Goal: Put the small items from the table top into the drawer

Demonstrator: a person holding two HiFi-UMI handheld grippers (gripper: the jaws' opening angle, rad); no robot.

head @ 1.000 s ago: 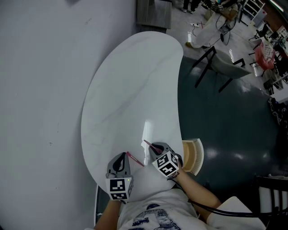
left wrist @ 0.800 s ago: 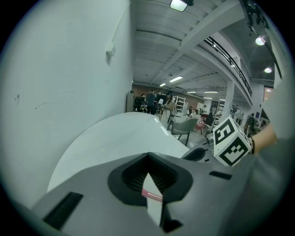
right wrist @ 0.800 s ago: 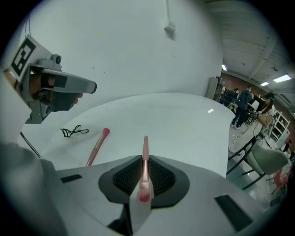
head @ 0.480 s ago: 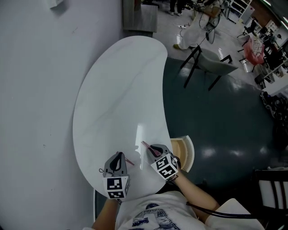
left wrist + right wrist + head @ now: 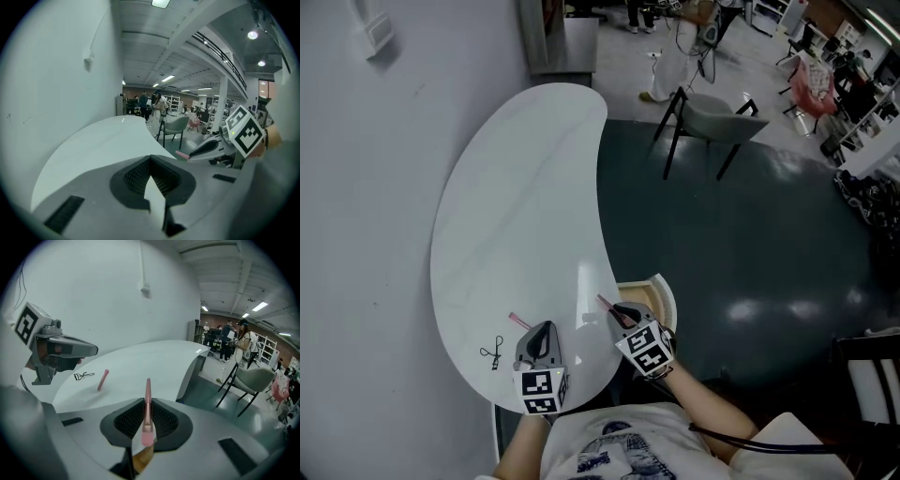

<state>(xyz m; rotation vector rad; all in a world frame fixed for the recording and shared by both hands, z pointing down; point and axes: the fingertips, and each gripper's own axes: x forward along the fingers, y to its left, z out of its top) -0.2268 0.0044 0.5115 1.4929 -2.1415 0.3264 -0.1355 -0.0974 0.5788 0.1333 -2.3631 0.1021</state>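
Right gripper (image 5: 619,311) pinches pink stick (image 5: 147,399) lengthwise, tip forward, at near right edge of table (image 5: 516,187), just beside open drawer (image 5: 661,292), likely for drop-in. Left gripper (image 5: 542,336) pressed together, empty. Second pink stick (image 5: 519,322) and black eyelash curler (image 5: 492,353) lie near left.

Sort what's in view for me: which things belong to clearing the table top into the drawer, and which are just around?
Job: held pink stick, in the right gripper; loose pink stick and black wire tool on the table; open drawer.
Just around: grey chair; people far back; box on the wall.
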